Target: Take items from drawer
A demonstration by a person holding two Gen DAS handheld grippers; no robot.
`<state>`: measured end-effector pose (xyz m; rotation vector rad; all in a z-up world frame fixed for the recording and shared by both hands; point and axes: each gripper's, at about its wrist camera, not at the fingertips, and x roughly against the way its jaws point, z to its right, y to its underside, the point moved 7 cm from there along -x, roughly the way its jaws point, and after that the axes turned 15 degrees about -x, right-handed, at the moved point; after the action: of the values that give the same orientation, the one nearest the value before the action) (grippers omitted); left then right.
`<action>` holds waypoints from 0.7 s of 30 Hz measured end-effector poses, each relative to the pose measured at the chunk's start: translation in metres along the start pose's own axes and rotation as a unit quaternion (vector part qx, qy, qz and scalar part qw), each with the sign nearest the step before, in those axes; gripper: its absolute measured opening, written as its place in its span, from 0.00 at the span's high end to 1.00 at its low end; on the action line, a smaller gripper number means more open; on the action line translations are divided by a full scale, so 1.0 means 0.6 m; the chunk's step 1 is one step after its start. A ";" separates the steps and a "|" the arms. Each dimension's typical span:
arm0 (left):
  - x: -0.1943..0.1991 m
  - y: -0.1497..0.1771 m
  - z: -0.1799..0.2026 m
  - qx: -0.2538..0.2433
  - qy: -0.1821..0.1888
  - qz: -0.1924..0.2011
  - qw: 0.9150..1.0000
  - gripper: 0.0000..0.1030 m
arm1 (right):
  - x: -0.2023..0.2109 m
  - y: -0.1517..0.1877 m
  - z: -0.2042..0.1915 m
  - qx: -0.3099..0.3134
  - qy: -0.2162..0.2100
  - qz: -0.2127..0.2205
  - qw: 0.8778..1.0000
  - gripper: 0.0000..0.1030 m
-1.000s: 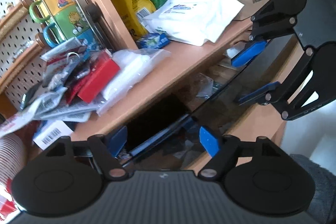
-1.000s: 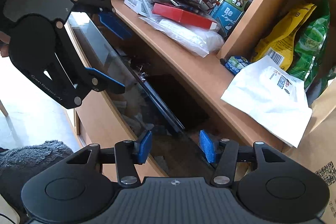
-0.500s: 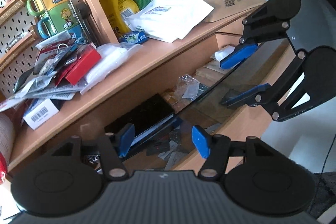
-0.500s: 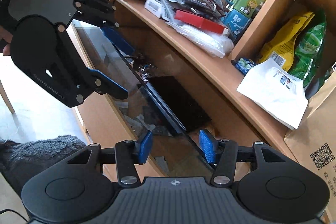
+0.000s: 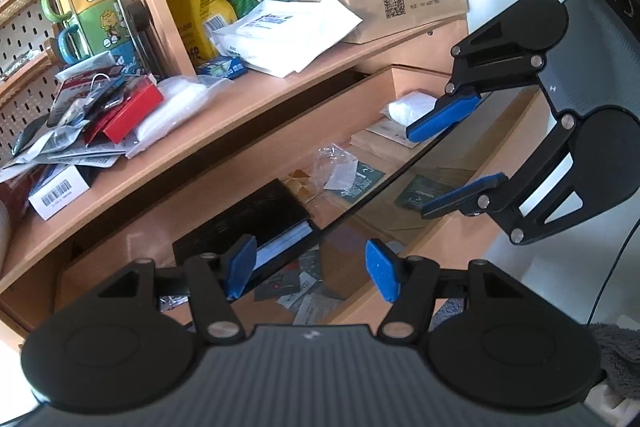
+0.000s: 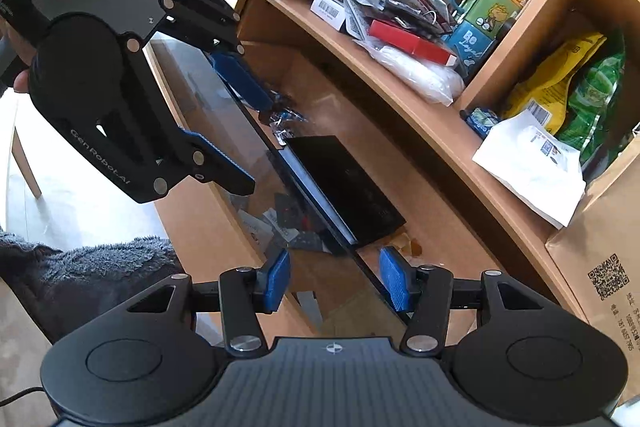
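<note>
Left wrist: cluttered wooden shelf (image 5: 280, 107) above open drawer (image 5: 400, 95).

Both grippers: left gripper (image 5: 308, 269) and right gripper (image 6: 334, 281) matte black, blue ribbed pads (image 6: 394, 285), silver screws (white "GenRobot.AI" lettering on left one).

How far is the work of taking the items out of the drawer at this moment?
Done: the drawer is open, its contents visible. In hand: nothing; the left gripper and the right gripper are both open and empty above it. Left: everything is still inside, including the black box, the clear plastic bag, the white packet and the small loose packets. No removal has begun.
</note>
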<state>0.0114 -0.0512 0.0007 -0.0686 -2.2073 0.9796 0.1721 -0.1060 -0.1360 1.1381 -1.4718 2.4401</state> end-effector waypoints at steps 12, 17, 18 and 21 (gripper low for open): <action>0.031 -0.066 -0.071 0.041 0.007 0.029 0.999 0.00 | 0.061 -0.061 0.108 -0.129 -0.008 0.034 0.991 0.21; 0.011 -0.139 -0.083 0.028 0.046 0.026 0.998 0.00 | 0.058 -0.061 0.199 -0.189 0.036 -0.007 0.981 0.16; -0.002 -0.151 -0.082 0.030 0.059 0.018 0.998 0.00 | 0.052 -0.055 0.213 -0.200 0.044 -0.021 0.979 0.16; -0.049 -0.185 -0.064 0.032 0.094 -0.016 0.995 0.00 | 0.025 -0.026 0.251 -0.242 0.072 -0.074 0.965 0.16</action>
<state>0.0824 -0.1152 0.0749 -0.0927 -1.9982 0.9844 0.2511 -0.2211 -0.0752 0.9059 -1.7297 1.8675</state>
